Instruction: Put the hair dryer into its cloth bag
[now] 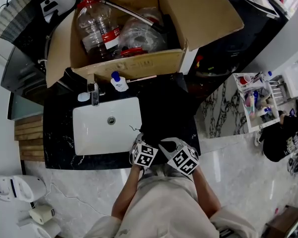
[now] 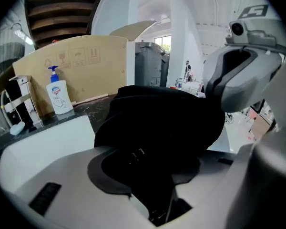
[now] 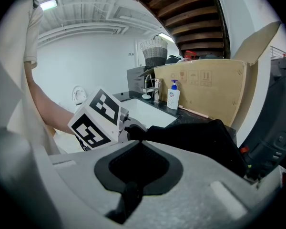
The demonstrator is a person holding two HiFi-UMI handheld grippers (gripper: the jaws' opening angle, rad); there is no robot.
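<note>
Standing at the front of the black counter (image 1: 59, 133), I hold both tools just right of the white sink (image 1: 107, 125), close together and pointing down and away from me. My left gripper (image 1: 140, 142) is the one nearer the sink, at its front right corner; my right gripper (image 1: 168, 145) is just beyond it, farther from the sink. Both are clenched on the black cloth bag (image 2: 162, 123). Seen along my left jaws, the dark fabric runs down into the gap between them and rises ahead in a rounded heap. Seen along my right jaws, a narrow strip of the same fabric is pinched between them, and the rest of the bag spreads out ahead, with my left gripper fastened on the edge of it that lies toward the sink. The bag rests on the counter right of the sink. The hair dryer itself I cannot make out in any view; black cloth on black stone hides the shape. Behind the sink stand the tap (image 1: 94, 93) and a soap bottle (image 1: 119, 82), and behind those an open cardboard box (image 1: 134, 66).
</note>
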